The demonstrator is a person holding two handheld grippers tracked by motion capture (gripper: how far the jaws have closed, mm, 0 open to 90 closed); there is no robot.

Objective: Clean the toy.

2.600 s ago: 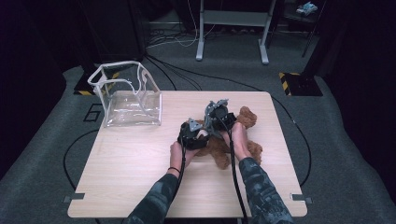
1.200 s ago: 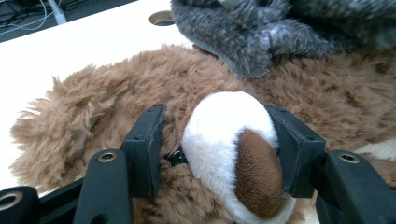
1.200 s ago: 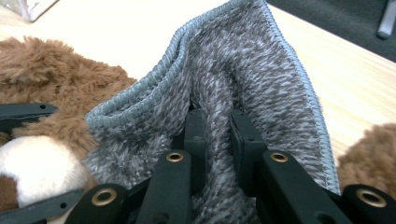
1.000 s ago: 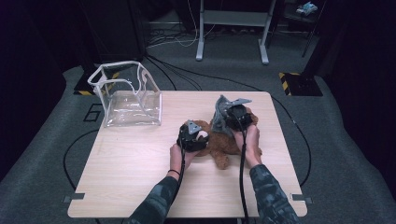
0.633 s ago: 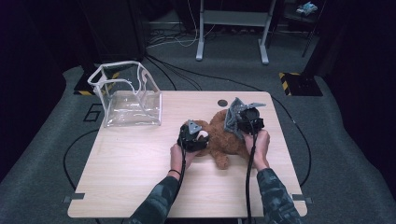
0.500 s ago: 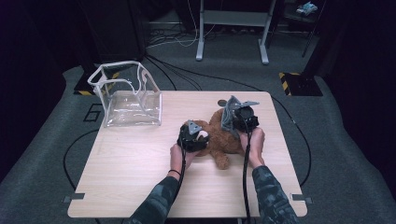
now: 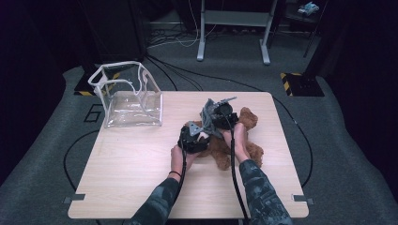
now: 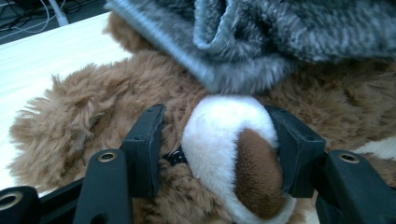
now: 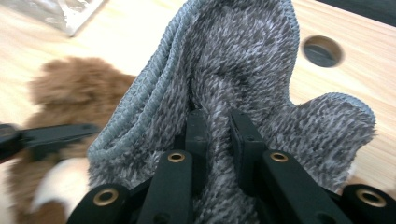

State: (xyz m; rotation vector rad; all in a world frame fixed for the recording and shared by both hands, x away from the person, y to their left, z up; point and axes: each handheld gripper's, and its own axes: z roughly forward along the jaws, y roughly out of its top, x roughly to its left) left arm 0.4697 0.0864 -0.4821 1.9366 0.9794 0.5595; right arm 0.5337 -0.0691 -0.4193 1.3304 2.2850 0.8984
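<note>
At the centre right of the high view, a brown teddy bear (image 7: 234, 140) lies on the wooden worktop (image 7: 131, 173), with both tools over it. The left tool (image 8: 217, 149) is clamped on the bear's white muzzle (image 8: 229, 135), one pad on each side of it, and pins the head in place. The right tool (image 9: 217, 140) has its jaws pinched together on a fold of a grey knitted cloth (image 9: 243, 70), which hangs above the bear's head; in the left gripper view the cloth's ribbed edge sits just over the muzzle.

As I read it, the work is dressing or covering the bear with the cloth. The grips on both things are made and the cloth has been brought to the bear, but it is not yet pulled on or laid down; that part is left.

A clear plastic bag (image 7: 129, 96) stands open at the upper left of the worktop, well apart from the hands. The wide left half and the near strip of the worktop are bare, so there is room to shift that way. The bear lies nearer the right edge (image 7: 281, 154), and one ear reaches toward the far edge, so I would judge that moves toward the right or away have less margin. A round cable hole (image 9: 322, 50) in the worktop lies just beyond the cloth.
</note>
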